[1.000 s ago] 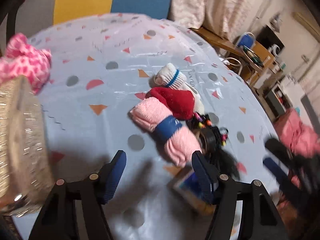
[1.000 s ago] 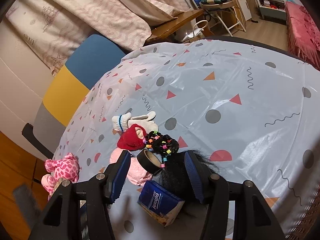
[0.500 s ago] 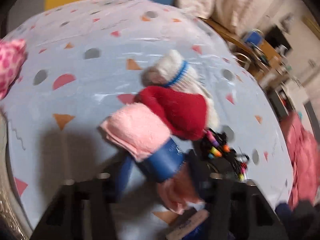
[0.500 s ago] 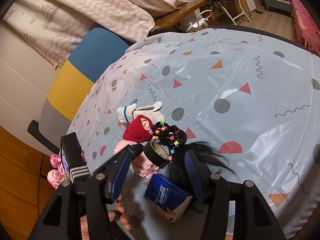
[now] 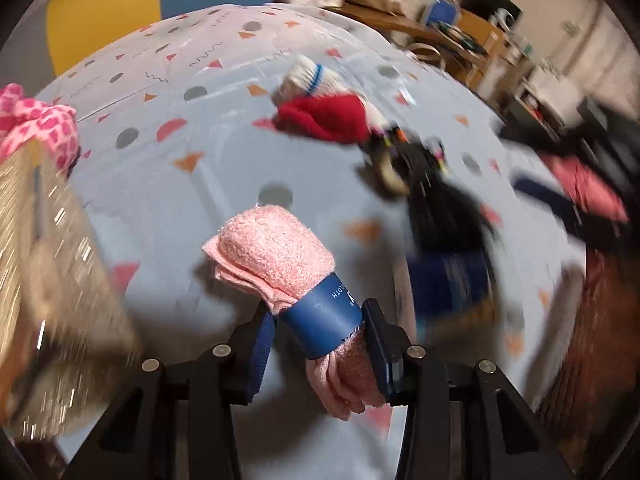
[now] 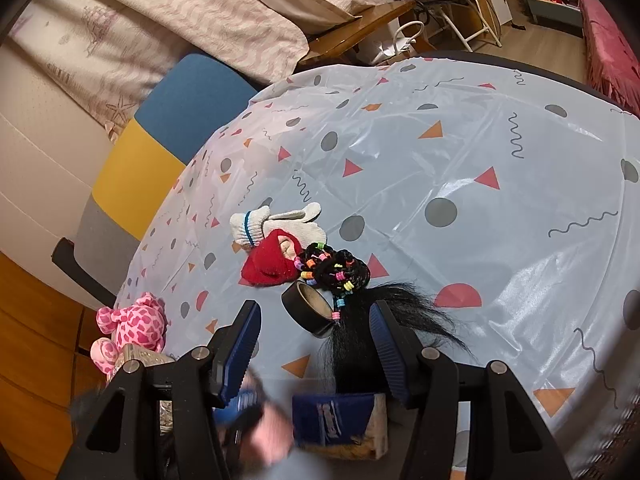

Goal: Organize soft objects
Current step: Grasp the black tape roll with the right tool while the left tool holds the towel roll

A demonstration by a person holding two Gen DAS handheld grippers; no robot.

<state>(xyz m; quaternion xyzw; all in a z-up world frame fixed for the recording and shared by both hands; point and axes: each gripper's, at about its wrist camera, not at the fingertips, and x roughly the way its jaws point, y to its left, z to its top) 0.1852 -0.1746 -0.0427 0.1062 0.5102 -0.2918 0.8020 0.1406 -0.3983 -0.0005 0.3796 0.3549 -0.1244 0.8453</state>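
Pink terry cloth, rolled and cinched by a smooth blue paper band, sits pinched between the ribbed blue pads of the left gripper (image 5: 318, 354), which clamps the rolled towel (image 5: 280, 264) at the band and carries it clear of the glossy patterned tablecloth (image 6: 460, 152). Half a second ago the same roll lay against the red hat on the table; it has now come away from the pile and swung toward the glittery gold basket (image 5: 52, 280) at the left edge, with the spotted pink plush toy (image 6: 134, 326) just behind it. The right gripper (image 6: 316, 350) hovers with its fingers spread, gripping nothing, above a dark blue tissue pack (image 6: 340, 418) and a black wig (image 6: 372, 320). Just beyond, a black tape roll (image 6: 306, 308) touches a coil of braids studded with coloured beads (image 6: 336, 268). Next comes the fuzzy red knit hat (image 6: 268, 262), overlapping a white knitted glove (image 6: 276, 222) with a blue-striped cuff. Beyond the round table stands a chair (image 6: 160, 136) blocked in blue, yellow and grey.
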